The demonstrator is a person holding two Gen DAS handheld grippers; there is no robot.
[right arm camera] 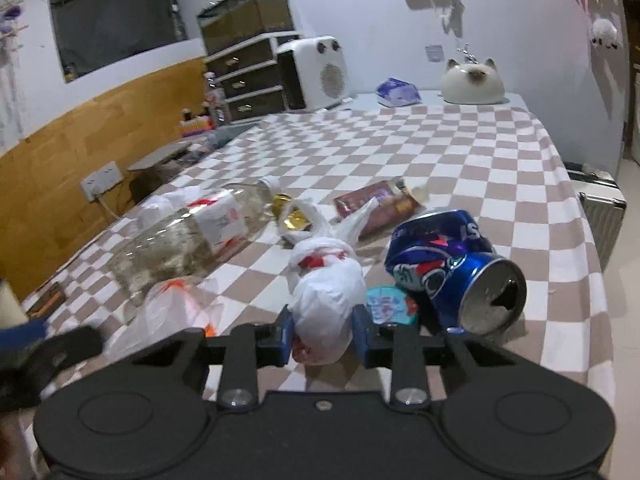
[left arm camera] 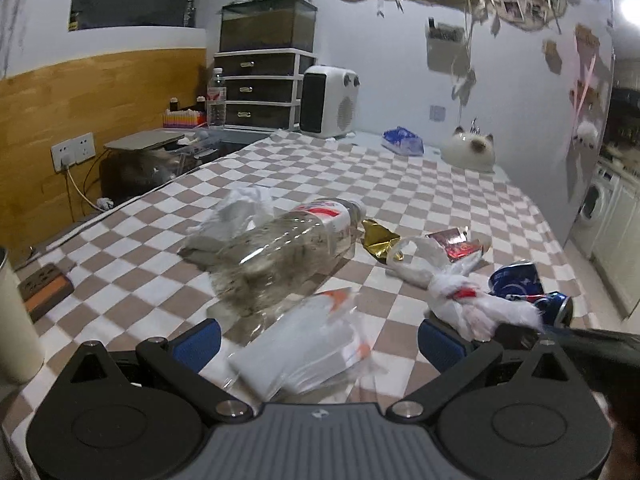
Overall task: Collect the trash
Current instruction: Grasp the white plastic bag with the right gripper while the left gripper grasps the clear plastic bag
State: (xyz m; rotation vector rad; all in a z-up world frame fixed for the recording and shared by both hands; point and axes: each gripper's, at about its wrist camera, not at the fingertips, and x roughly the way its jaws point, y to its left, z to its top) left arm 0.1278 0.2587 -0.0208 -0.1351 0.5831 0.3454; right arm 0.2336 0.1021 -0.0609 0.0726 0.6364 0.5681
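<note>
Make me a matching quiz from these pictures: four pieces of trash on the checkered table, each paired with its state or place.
Things:
1. knotted white bag
2. blue can
3. clear bottle
4. gold wrapper

States:
A. crushed, lying on its side
B. held between the right tool's fingers
C. crumpled by the bottle's cap
D. lying on its side, red-and-white label

Pairs: 1-B, 2-A, 3-D, 4-C

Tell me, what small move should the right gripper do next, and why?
Probably lift straight up. The right gripper looks closed on the knotted white bag, which touches the crushed blue can, so lifting straight should avoid dragging it.
</note>
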